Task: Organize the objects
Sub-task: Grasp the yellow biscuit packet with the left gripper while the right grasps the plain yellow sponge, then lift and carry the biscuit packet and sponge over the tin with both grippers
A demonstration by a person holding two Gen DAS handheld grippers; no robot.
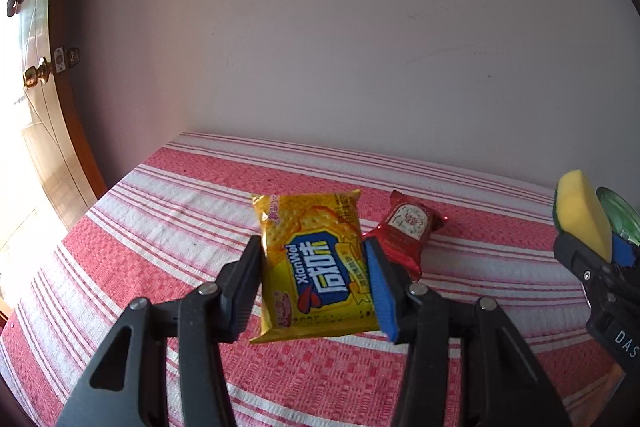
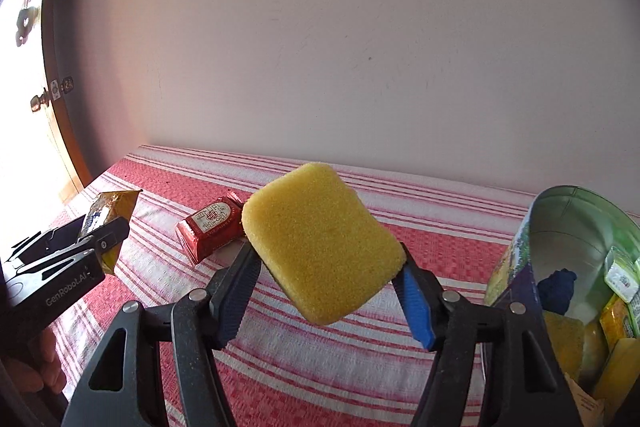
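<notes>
Red-and-white striped woven cloth [image 1: 160,227] is seen covering the surface in the left wrist view, pushed against a plain off-white wall [image 1: 340,27], with a wooden door and brass knob [image 1: 36,75] at far left. The left gripper [image 1: 316,281] is clamped on a yellow foil cracker packet with a blue label [image 1: 312,267], held clear of the cloth. A red foil-wrapped snack bar [image 1: 408,231] is left lying on the cloth just behind and to the right of the packet. At the right edge a yellow sponge is glimpsed in the other tool.

From the right wrist view the same striped cloth and bare wall are shown, daylight coming through the doorway at left. The right gripper [image 2: 326,281] is closed on a yellow rectangular foam sponge [image 2: 324,243], carried tilted above the cloth. A round green tin container [image 2: 568,211] is seen at right, tipped toward the camera, already holding a dark blue item [image 2: 558,291] and several yellow and green packets [image 2: 620,307]. The left tool with its packet is visible at far left.

Progress is judged as well along: several items are in the tin, two more are lifted and not yet dropped in, and one red bar is still to be picked up. Whether anything else is left outside the views cannot be told.
</notes>
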